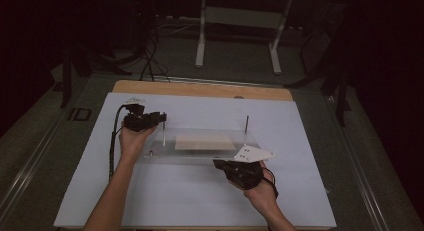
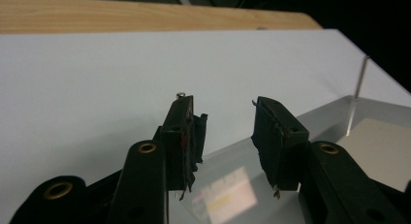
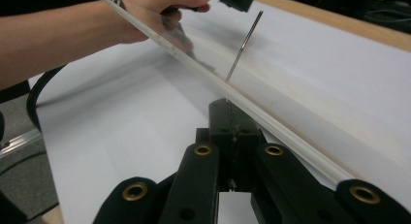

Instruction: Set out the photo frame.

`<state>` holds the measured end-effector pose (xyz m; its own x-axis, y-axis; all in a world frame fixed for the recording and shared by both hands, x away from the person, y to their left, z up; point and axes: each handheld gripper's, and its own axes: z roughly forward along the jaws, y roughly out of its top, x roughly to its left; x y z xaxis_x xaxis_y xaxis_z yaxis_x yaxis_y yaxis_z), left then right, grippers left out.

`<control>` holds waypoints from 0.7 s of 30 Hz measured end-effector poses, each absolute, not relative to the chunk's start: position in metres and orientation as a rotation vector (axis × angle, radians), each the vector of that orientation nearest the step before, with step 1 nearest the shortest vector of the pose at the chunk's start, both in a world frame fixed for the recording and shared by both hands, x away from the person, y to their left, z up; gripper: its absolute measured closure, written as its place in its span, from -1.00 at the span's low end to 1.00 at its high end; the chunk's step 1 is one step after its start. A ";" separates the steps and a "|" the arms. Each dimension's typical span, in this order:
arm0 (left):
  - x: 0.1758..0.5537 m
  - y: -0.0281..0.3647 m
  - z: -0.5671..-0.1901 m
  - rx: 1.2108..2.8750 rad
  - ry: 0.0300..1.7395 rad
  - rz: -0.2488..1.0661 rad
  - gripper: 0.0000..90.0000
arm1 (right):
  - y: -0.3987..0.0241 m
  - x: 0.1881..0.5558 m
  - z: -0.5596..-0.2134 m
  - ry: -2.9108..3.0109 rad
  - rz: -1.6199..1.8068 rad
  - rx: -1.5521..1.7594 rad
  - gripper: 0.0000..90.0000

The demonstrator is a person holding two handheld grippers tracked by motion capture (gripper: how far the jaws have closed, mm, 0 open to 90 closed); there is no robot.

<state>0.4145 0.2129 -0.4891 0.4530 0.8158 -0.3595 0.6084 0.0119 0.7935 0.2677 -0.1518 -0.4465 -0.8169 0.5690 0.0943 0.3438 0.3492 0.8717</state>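
Observation:
A clear acrylic plate [image 1: 200,153] lies on the white sheet and carries a pale beige panel [image 1: 205,142]. Two thin metal rods stand on it, the left rod [image 1: 163,133] and the right rod [image 1: 246,127]. My left gripper [image 1: 159,116] hovers just above the left rod and is open. In the left gripper view, the left gripper [image 2: 225,122] has an empty gap, and the rod's tip [image 2: 181,94] peeks up behind one jaw. My right gripper [image 1: 217,163] is shut at the plate's near edge. In the right gripper view, the right gripper [image 3: 231,112] holds nothing and its tips meet the plate's edge [image 3: 271,120].
The white sheet [image 1: 165,191] covers a wooden table [image 1: 200,88] with open room around the plate. A white desk frame [image 1: 237,21] and cables stand on the dark floor beyond. The other hand [image 3: 145,15] holds its gripper past the rod [image 3: 245,44].

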 end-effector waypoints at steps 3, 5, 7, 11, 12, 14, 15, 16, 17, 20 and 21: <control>0.407 0.219 -0.486 1.670 1.215 0.257 0.32 | -0.152 0.270 -0.444 2.368 1.463 0.822 1.00; 0.401 0.222 -0.484 1.667 1.200 0.273 0.32 | -0.152 0.272 -0.442 2.360 1.467 0.823 1.00; 0.396 0.225 -0.483 1.662 1.185 0.280 0.32 | -0.152 0.275 -0.441 2.358 1.464 0.827 1.00; 0.385 0.231 -0.481 1.660 1.167 0.308 0.32 | -0.151 0.279 -0.441 2.352 1.457 0.844 1.00; 0.382 0.233 -0.480 1.660 1.158 0.310 0.32 | -0.151 0.280 -0.441 2.351 1.459 0.845 1.00; 0.377 0.236 -0.479 1.657 1.145 0.314 0.32 | -0.151 0.282 -0.439 2.343 1.461 0.845 1.00; 0.374 0.237 -0.478 1.657 1.139 0.322 0.32 | -0.151 0.283 -0.438 2.341 1.461 0.846 1.00; 0.371 0.239 -0.477 1.660 1.131 0.329 0.31 | -0.151 0.284 -0.437 2.337 1.463 0.846 1.00; 0.369 0.240 -0.477 1.659 1.127 0.338 0.31 | -0.151 0.285 -0.436 2.334 1.464 0.845 1.00; 0.363 0.244 -0.476 1.666 1.119 0.359 0.29 | -0.150 0.288 -0.432 2.324 1.463 0.846 1.00; 0.361 0.245 -0.476 1.672 1.116 0.364 0.28 | -0.150 0.289 -0.431 2.319 1.464 0.844 1.00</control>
<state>0.3607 0.2445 -0.4763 0.5195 0.8092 -0.2744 0.4921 -0.0208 0.8703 0.2894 -0.1499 -0.4306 -0.7934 0.6039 0.0771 0.3295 0.3194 0.8885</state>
